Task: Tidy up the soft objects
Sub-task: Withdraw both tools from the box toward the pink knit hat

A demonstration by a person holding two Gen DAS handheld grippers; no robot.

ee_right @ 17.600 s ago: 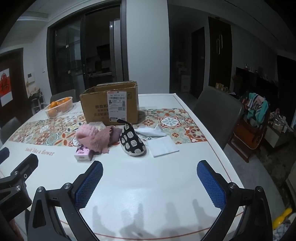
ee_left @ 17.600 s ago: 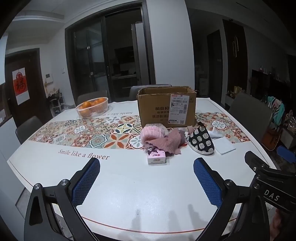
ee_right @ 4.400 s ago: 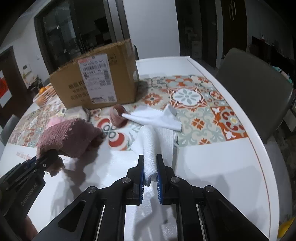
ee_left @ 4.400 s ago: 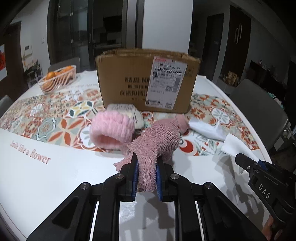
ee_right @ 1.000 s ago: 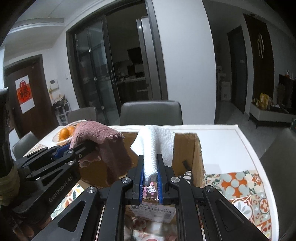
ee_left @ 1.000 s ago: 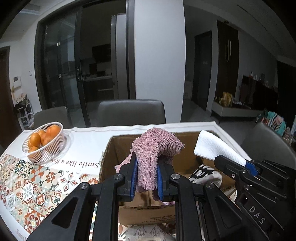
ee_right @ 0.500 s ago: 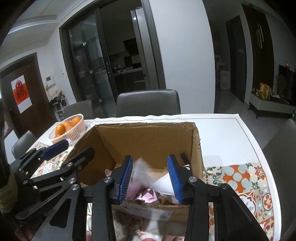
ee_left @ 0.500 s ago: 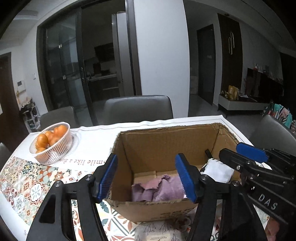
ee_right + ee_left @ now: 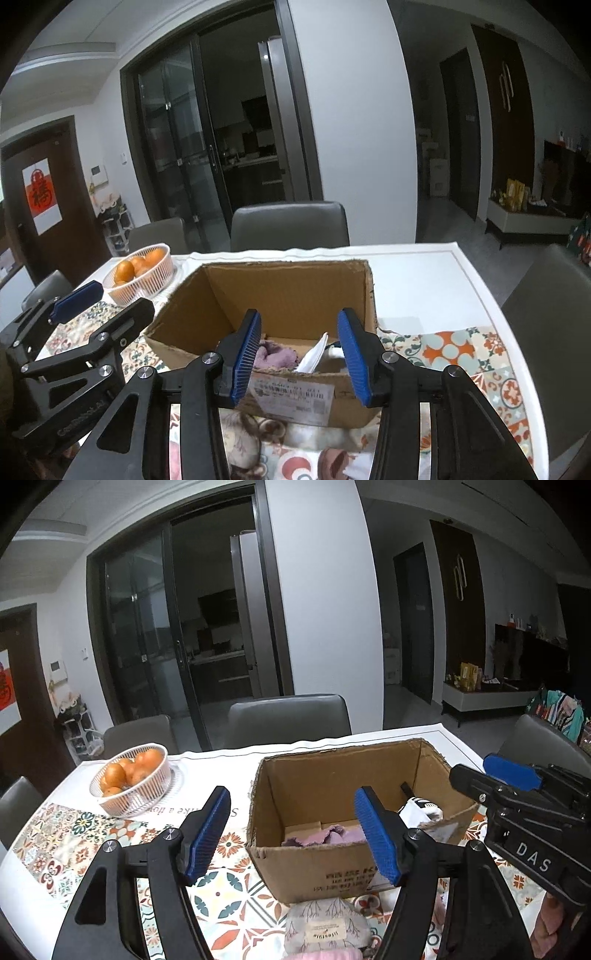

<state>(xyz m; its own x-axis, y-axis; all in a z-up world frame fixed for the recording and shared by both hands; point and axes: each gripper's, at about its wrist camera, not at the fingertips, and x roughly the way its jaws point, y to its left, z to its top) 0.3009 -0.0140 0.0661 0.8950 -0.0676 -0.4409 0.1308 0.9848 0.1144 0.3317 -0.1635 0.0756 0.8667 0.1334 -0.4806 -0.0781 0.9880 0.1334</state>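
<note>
Both the left hand-held gripper and right hand-held gripper hover spread wide and empty, a cardboard box holding a pink cloth just ahead.

Pink cloth, perhaps, inside cardboard box

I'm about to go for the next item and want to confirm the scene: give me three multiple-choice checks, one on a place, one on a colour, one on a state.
1. Where is the pink cloth?
A. in the cardboard box
B. in the fruit basket
C. on a chair

2. What colour are the claw pads?
A. red
B. blue
C. green

3. How are the two claws?
A. both shut on cloth
B. one open, one shut
C. both open and empty

Answers:
1 A: the pink cloth lies on the floor of the cardboard box.
2 B: the pads are blue.
3 C: the left claw and the right claw both gape with nothing between the pads.
</note>
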